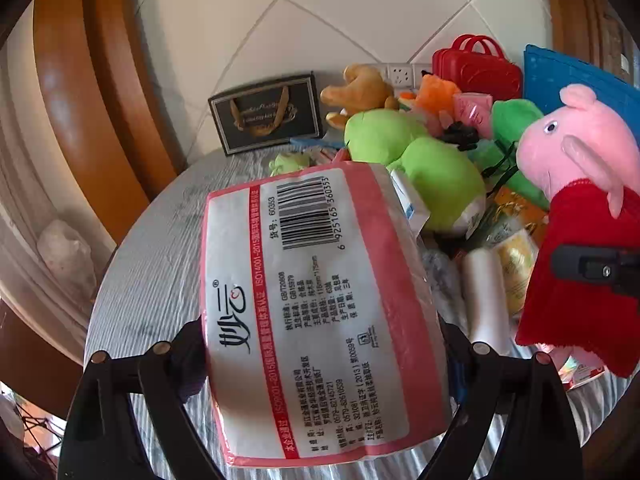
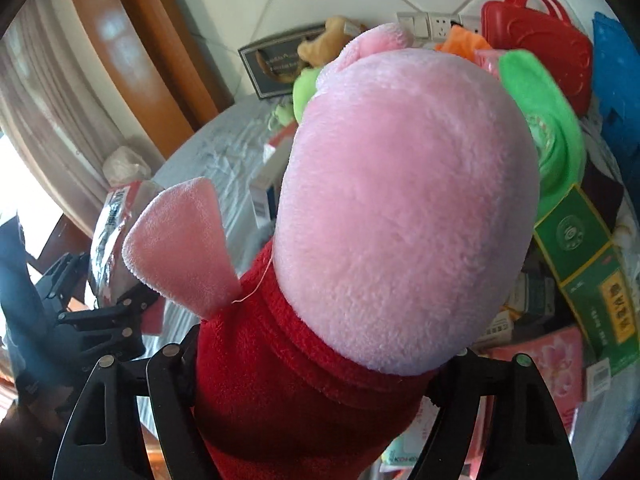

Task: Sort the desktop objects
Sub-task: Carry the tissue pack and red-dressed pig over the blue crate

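In the left wrist view a pink-and-white wrapped tissue pack (image 1: 316, 312) with a barcode fills the gap between my left gripper's (image 1: 324, 360) fingers, which are shut on its sides above the grey-clothed round table (image 1: 152, 264). To its right hangs a pink pig plush (image 1: 580, 160) in a red dress, with my right gripper (image 1: 596, 272) clamped on the dress. In the right wrist view the pig plush (image 2: 400, 208) blocks most of the picture. My right gripper (image 2: 316, 364) is shut on its red body. At the left of that view, the left gripper (image 2: 100, 312) holds the pack (image 2: 116, 240).
A heap of toys and boxes covers the table's far and right side: green plush (image 1: 420, 160), brown plush (image 1: 360, 88), red plastic basket (image 1: 480, 64), blue board (image 1: 568, 76), black framed box (image 1: 268, 112), green carton (image 2: 580, 248), pink packet (image 2: 548, 364). A tiled wall stands behind and a wooden frame to the left.
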The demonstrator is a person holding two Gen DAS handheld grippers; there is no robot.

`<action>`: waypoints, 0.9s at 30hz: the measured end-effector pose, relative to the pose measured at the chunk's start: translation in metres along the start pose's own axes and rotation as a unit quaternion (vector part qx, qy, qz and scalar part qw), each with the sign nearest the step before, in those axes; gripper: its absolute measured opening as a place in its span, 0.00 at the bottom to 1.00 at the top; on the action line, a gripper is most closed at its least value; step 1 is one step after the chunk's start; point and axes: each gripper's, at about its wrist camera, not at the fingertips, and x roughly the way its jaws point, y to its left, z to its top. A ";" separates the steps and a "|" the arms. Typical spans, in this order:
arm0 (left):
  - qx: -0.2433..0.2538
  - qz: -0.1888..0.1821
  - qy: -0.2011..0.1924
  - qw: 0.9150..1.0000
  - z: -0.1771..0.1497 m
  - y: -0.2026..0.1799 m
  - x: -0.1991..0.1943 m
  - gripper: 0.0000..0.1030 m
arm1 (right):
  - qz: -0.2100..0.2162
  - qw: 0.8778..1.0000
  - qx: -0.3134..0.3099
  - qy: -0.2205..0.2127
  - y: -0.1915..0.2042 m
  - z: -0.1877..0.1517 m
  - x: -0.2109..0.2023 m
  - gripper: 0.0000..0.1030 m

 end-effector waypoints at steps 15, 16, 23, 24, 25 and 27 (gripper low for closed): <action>0.111 -0.116 -0.190 0.968 0.136 -0.130 -0.128 0.88 | -0.128 0.967 0.031 -0.220 -0.046 0.021 -0.249 0.76; 0.119 -0.123 -0.203 0.964 0.146 -0.147 -0.137 0.88 | -0.141 0.962 0.035 -0.233 -0.055 0.020 -0.267 0.76; 0.169 -0.181 -0.262 0.933 0.199 -0.283 -0.189 0.88 | -0.211 0.923 0.069 -0.315 -0.140 0.003 -0.390 0.77; 0.171 -0.191 -0.268 0.929 0.205 -0.304 -0.195 0.88 | -0.219 0.920 0.071 -0.318 -0.152 0.001 -0.402 0.77; 0.171 -0.198 -0.273 0.926 0.212 -0.325 -0.201 0.88 | -0.228 0.917 0.072 -0.321 -0.165 0.000 -0.415 0.77; 0.170 -0.213 -0.279 0.921 0.223 -0.359 -0.209 0.88 | -0.247 0.910 0.074 -0.325 -0.193 -0.003 -0.440 0.77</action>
